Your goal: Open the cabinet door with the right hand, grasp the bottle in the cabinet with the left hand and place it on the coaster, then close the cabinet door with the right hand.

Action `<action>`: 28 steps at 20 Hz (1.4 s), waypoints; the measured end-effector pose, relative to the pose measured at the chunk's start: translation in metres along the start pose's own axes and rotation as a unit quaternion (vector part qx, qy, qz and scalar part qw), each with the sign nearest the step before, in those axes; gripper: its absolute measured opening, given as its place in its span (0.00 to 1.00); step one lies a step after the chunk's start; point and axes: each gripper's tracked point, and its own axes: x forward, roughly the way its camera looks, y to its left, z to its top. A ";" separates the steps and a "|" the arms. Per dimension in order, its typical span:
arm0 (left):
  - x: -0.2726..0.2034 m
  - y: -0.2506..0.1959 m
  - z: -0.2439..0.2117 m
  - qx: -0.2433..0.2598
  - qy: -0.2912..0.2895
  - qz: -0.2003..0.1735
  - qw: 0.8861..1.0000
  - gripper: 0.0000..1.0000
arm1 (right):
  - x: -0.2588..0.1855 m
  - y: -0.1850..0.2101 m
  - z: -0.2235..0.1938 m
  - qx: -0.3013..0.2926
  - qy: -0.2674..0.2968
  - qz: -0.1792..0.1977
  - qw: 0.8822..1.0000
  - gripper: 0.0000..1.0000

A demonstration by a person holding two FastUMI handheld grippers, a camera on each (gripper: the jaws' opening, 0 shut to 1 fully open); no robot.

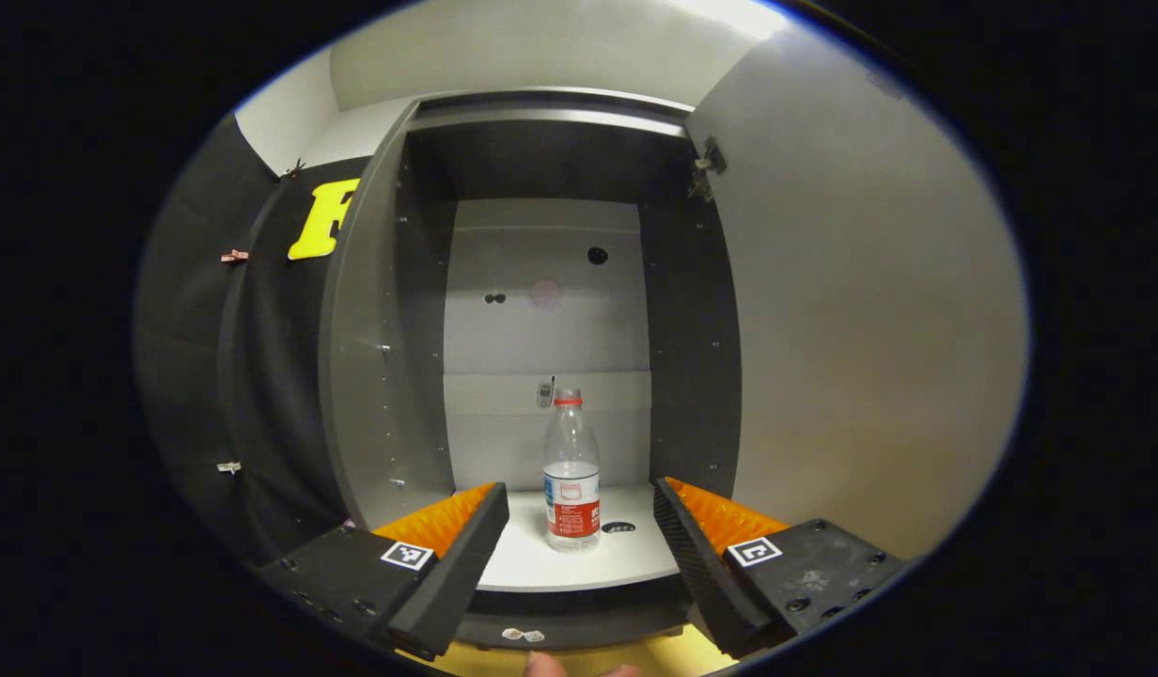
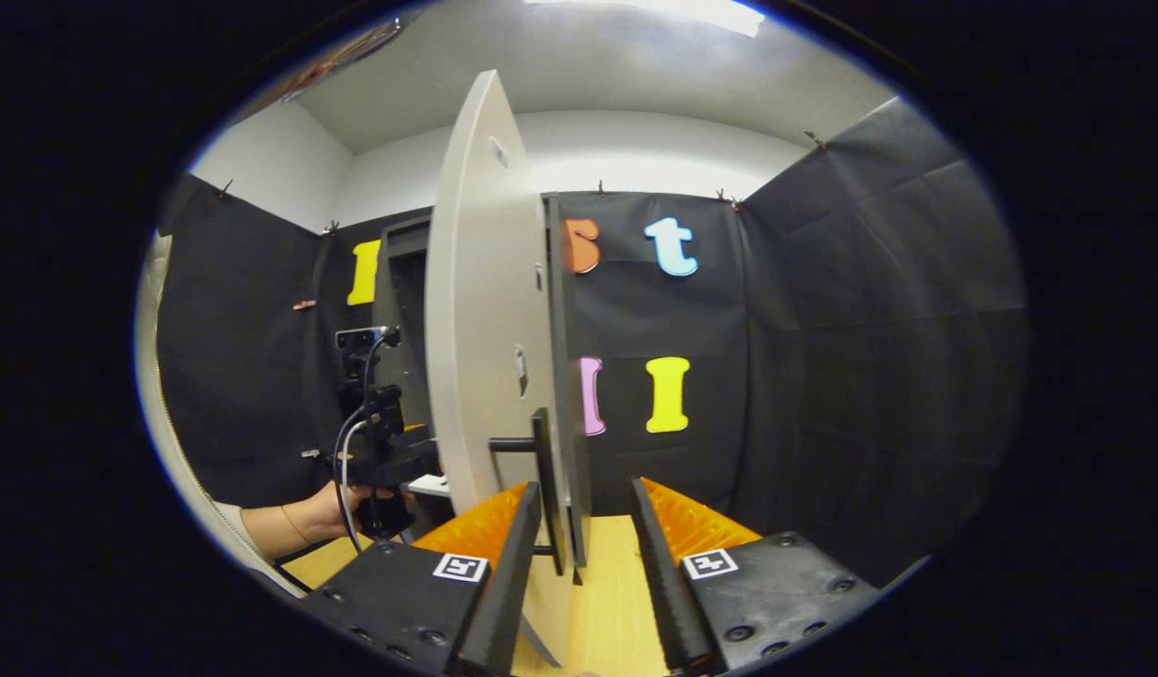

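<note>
Surface: we see a pale wooden table (image 2: 617,592) under the cabinet (image 1: 391,310), black cloth walls around.
Cabinet door (image 2: 480,310): swung wide open; we see it edge-on in the right gripper view, its black handle (image 2: 541,470) between the fingers.
Bottle (image 1: 571,475): upright on the cabinet's white floor, clear, red cap, red and white label; print too small to read.
Left gripper (image 1: 579,531): fingers spread wide, empty, bottle ahead between them, untouched.
Right gripper (image 2: 584,536): fingers apart around the door edge, no visible contact.
Room: we note free floor on both sides of the bottle.
</note>
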 end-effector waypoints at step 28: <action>0.157 0.019 -0.065 -0.005 0.027 0.027 0.999 0.75 | 0.053 -0.096 -0.023 -0.032 -0.008 -0.105 0.994 0.97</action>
